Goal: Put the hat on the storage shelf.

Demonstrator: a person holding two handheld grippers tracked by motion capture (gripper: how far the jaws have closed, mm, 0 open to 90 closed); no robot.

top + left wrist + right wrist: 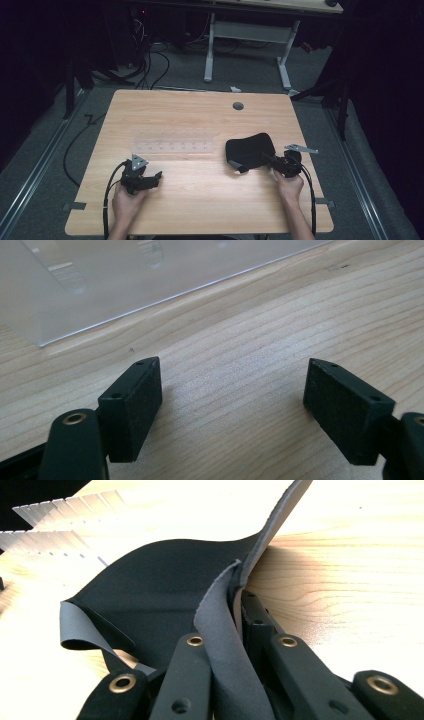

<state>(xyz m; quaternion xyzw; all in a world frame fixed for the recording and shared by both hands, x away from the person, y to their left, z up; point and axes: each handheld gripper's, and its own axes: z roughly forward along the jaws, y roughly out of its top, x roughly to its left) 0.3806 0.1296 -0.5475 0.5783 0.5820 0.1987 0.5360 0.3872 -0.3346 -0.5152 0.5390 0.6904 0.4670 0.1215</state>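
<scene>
One black fabric piece [165, 585] — soft, light, floppy; right gripper [235, 605] clamped on near edge, best hold. Left gripper [232, 400] open, empty.

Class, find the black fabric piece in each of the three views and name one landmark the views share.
High view: black fabric piece right of centre on the table, at the right gripper.
Left gripper view: not in it.
Right gripper view: centre, pinched between the fingers.
Shared landmark: clear plastic sheet.

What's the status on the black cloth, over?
Right gripper shut on black cloth edge. Left gripper open over bare wood. Clear plastic tray alongside, nothing blocking.
</scene>
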